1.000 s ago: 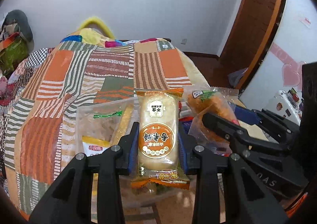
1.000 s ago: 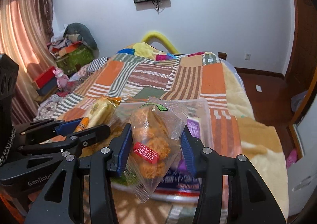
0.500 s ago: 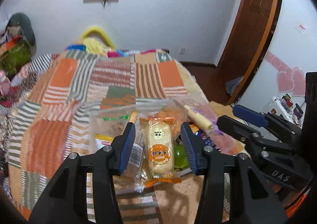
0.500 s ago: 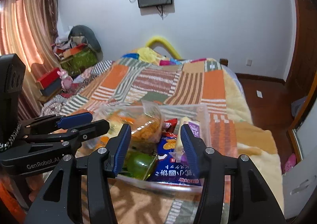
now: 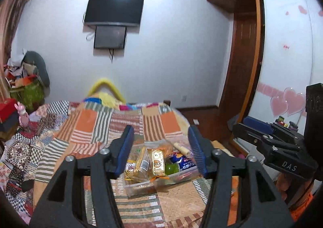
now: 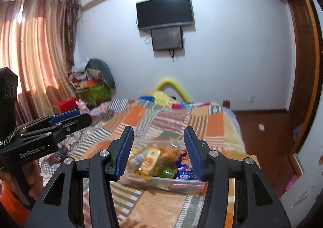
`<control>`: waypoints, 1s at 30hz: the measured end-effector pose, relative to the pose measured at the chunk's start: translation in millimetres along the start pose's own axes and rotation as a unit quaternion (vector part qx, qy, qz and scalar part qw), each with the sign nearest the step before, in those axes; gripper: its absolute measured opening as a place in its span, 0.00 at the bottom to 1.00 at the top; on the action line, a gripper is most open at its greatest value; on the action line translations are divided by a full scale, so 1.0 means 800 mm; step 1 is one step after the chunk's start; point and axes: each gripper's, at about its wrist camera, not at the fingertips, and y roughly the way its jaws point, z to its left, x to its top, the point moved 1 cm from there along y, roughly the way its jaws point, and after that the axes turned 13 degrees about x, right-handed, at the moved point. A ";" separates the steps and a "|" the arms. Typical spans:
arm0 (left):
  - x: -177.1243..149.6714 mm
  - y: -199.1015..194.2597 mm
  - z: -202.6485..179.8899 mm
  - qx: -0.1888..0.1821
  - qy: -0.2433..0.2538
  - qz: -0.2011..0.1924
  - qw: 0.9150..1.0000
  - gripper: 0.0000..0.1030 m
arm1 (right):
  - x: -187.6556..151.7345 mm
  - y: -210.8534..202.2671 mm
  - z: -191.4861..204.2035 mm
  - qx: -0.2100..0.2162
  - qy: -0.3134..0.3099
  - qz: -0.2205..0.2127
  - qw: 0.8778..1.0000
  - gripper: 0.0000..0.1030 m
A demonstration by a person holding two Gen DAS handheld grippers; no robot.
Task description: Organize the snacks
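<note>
A clear plastic bin (image 5: 139, 186) (image 6: 181, 184) sits on a patterned cloth surface and holds several snack packs: an orange-and-white bread pack (image 5: 157, 160) (image 6: 149, 159), a bag of orange fried snacks (image 6: 170, 152), a green item (image 5: 171, 168) and a blue packet (image 5: 184, 164) (image 6: 184, 171). My left gripper (image 5: 161, 152) is open and empty, raised well back from the bin. My right gripper (image 6: 159, 152) is open and empty, also raised back. Each gripper shows at the edge of the other's view.
A bed with an orange striped patchwork blanket (image 5: 97, 125) lies beyond the bin. A TV (image 6: 164, 14) hangs on the far wall. Curtains (image 6: 34, 60) and clutter stand at left, a wooden door (image 5: 240, 70) and wardrobe at right.
Both grippers let go of their packs, the bread pack and the fried-snack bag, which now lie in the bin. Both grippers have opened and pulled up and back.
</note>
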 end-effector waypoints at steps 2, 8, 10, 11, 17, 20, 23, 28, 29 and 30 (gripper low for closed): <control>-0.001 -0.019 0.001 -0.001 0.000 -0.013 1.000 0.66 | 0.001 -0.010 0.009 -0.002 -0.005 -0.011 1.000 0.54; -0.005 -0.057 0.001 0.011 0.007 -0.044 0.999 0.93 | -0.003 -0.016 0.022 -0.016 -0.006 -0.032 0.999 0.82; -0.007 -0.064 0.002 0.012 0.007 -0.046 0.999 0.97 | -0.005 -0.017 0.023 -0.021 -0.007 -0.034 0.999 0.86; -0.008 -0.067 0.003 0.011 0.007 -0.046 0.999 0.99 | -0.007 -0.018 0.026 -0.024 -0.007 -0.035 0.999 0.90; -0.016 -0.069 0.003 0.016 0.008 -0.042 0.999 1.00 | -0.016 -0.027 0.035 -0.042 -0.011 -0.046 0.998 1.00; -0.019 -0.067 0.003 0.017 0.006 -0.038 0.999 1.00 | -0.018 -0.027 0.038 -0.045 -0.016 -0.045 0.998 1.00; -0.022 -0.069 0.004 0.019 0.006 -0.038 0.999 1.00 | -0.020 -0.031 0.039 -0.048 -0.017 -0.046 0.998 1.00; -0.026 -0.068 0.002 0.020 0.010 -0.037 0.999 1.00 | -0.026 -0.035 0.041 -0.049 -0.020 -0.044 0.998 1.00; -0.026 -0.069 0.002 0.021 0.011 -0.037 0.999 1.00 | -0.026 -0.035 0.042 -0.050 -0.021 -0.044 0.998 1.00; -0.027 -0.071 0.002 0.021 0.011 -0.037 0.999 1.00 | -0.027 -0.036 0.043 -0.051 -0.023 -0.044 0.997 1.00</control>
